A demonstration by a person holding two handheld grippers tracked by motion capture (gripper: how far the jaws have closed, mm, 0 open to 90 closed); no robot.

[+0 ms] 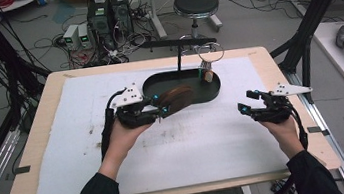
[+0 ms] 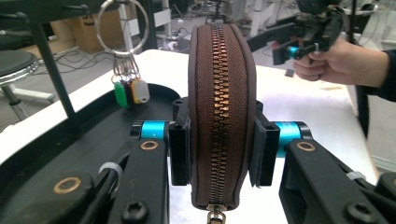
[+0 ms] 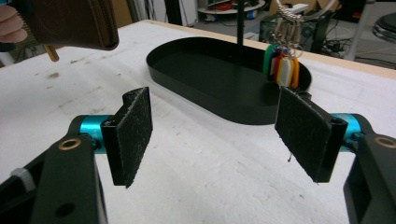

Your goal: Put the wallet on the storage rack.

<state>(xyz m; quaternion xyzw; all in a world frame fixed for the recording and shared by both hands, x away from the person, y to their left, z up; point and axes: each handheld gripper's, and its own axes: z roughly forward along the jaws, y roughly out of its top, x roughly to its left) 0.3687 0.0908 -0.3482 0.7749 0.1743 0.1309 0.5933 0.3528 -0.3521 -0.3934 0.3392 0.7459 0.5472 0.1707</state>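
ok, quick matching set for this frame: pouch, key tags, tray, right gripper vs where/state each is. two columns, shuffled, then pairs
1. pouch
2. key tags
3. tray
4. right gripper

A. open, nothing between its jaws
B. black, on the white mat
C. clamped on edge in the left gripper
D. hanging from a ring over the tray

Pairs: 1-C, 2-D, 3-B, 4-A

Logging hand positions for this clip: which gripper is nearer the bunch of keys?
Left. The left gripper, holding a brown pouch, reaches over the black tray where the keys hang. The right gripper is open, off the tray's right end.
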